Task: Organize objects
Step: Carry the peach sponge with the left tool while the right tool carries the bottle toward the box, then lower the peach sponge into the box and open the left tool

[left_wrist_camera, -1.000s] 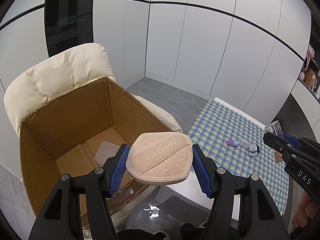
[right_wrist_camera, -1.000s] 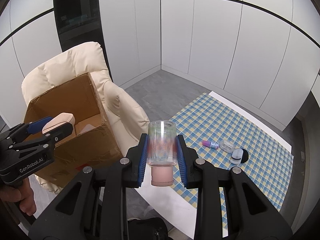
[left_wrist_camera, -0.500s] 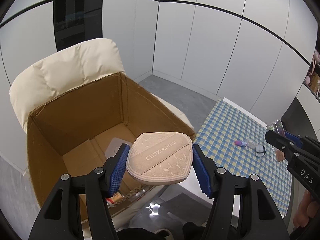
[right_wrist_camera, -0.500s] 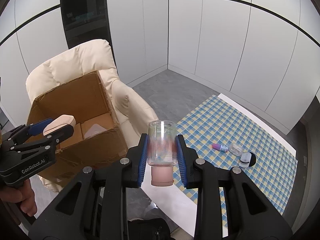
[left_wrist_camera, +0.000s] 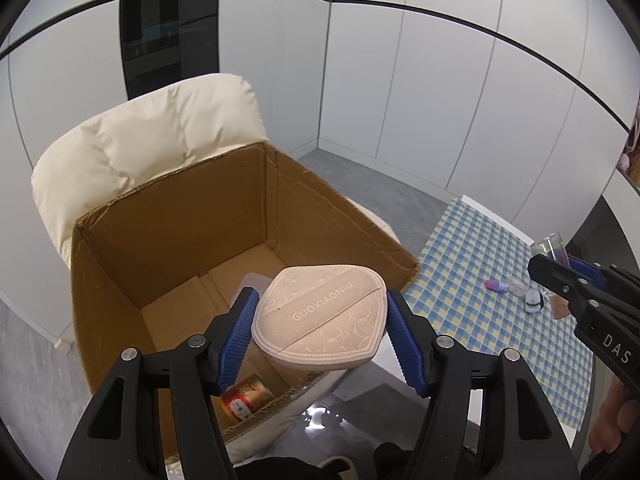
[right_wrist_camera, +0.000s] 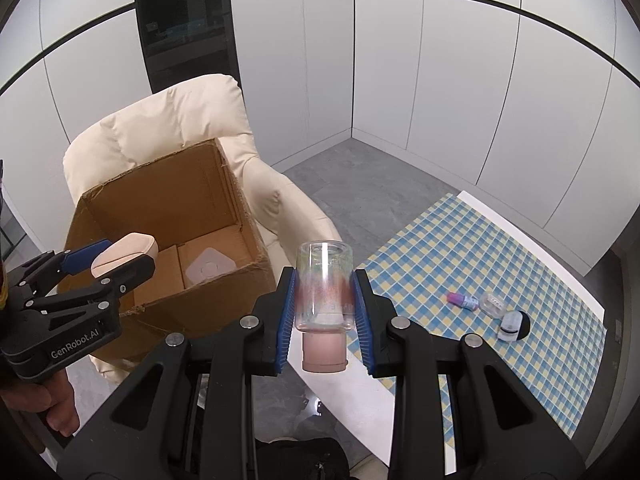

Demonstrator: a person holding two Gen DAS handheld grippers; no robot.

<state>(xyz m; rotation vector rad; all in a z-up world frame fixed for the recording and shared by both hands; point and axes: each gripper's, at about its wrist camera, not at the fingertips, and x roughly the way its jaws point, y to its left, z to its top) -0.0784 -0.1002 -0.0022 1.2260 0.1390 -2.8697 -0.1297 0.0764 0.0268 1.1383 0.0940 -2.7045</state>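
Observation:
My left gripper (left_wrist_camera: 320,336) is shut on a beige powder puff (left_wrist_camera: 320,320) marked GUOXIAONIU, held above the near right part of an open cardboard box (left_wrist_camera: 120,280). The puff (right_wrist_camera: 124,252) and the left gripper (right_wrist_camera: 100,264) also show in the right wrist view, over the box (right_wrist_camera: 216,220). My right gripper (right_wrist_camera: 324,316) is shut on a clear jar with a pink cap (right_wrist_camera: 324,300), held cap-down above the white table edge, to the right of the box.
The box sits on a cream armchair (left_wrist_camera: 140,140) and holds a white flat item (right_wrist_camera: 208,268) and a gold-red can (left_wrist_camera: 246,396). On the blue checked tablecloth (right_wrist_camera: 500,260) lie a purple vial (right_wrist_camera: 462,300), a clear small case (right_wrist_camera: 492,304) and a black-white compact (right_wrist_camera: 514,324).
Both grippers have moved left toward the box. The puff now hangs over the box opening, and the box looks larger in both views.

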